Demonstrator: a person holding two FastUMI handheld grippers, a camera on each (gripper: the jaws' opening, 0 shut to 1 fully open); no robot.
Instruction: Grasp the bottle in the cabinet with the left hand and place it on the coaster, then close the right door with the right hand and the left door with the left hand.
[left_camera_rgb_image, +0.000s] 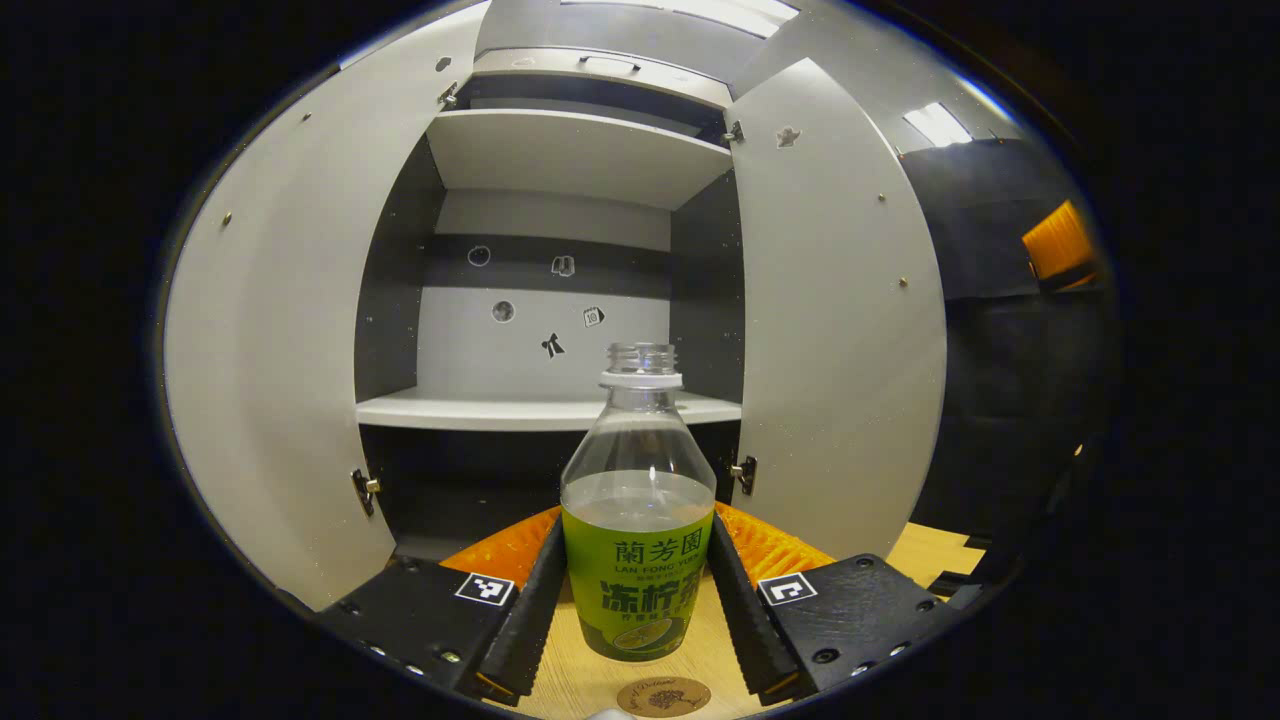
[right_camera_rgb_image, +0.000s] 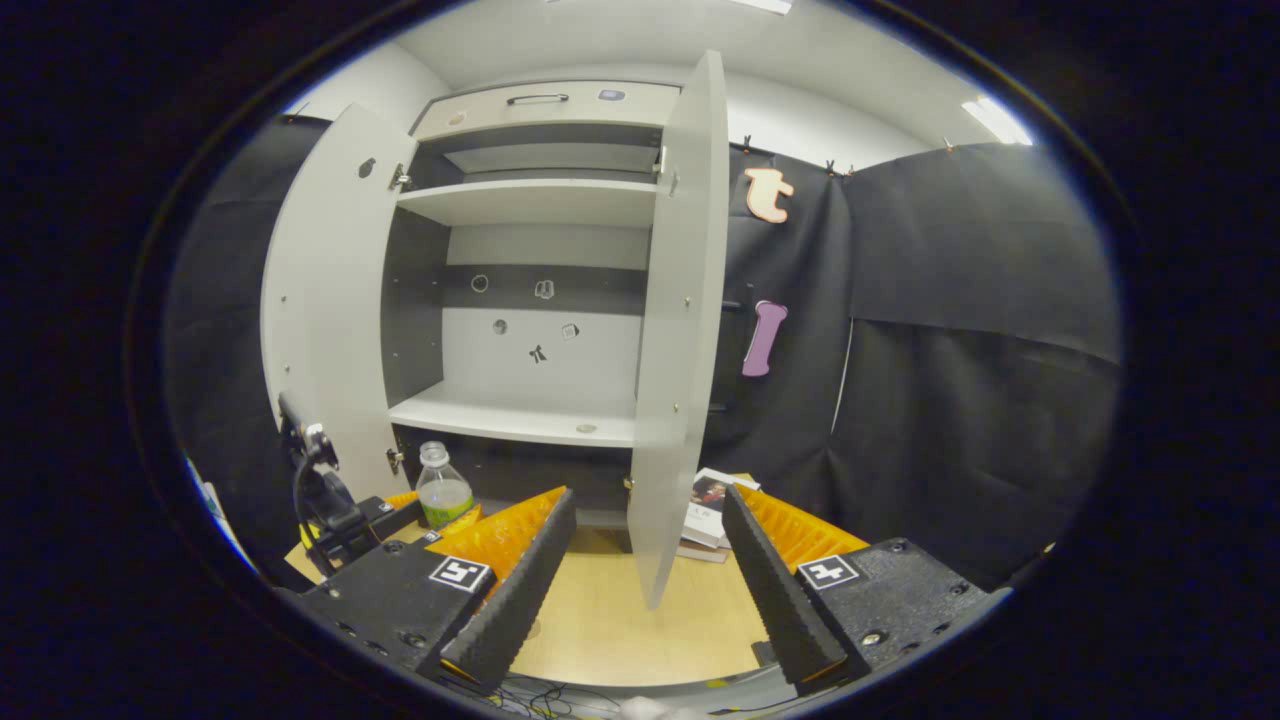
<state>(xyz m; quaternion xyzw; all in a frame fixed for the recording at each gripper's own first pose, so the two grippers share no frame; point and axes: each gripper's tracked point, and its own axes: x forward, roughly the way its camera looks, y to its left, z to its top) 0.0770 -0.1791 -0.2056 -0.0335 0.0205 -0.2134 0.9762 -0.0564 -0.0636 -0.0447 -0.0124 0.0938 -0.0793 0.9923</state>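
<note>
- The bottle (left_camera_rgb_image: 638, 520), uncapped and upright, was held in front of the cabinet (left_camera_rgb_image: 560, 300) by the left gripper (left_camera_rgb_image: 637, 610), both fingers pressed on its green label.
- "LAN FONG YUEN" was printed on that label.
- The coaster (left_camera_rgb_image: 663, 696) was seen on the wooden table (left_camera_rgb_image: 590, 680) just below the bottle.
- Both cabinet doors stood open: the left door (left_camera_rgb_image: 270, 340) and the right door (right_camera_rgb_image: 675, 330).
- The right gripper (right_camera_rgb_image: 650, 570) was held spread and empty before the right door, near some books (right_camera_rgb_image: 712, 510).

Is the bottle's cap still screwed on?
No, in the left gripper view the bottle has an open neck with bare threads above its white collar ring.
</note>
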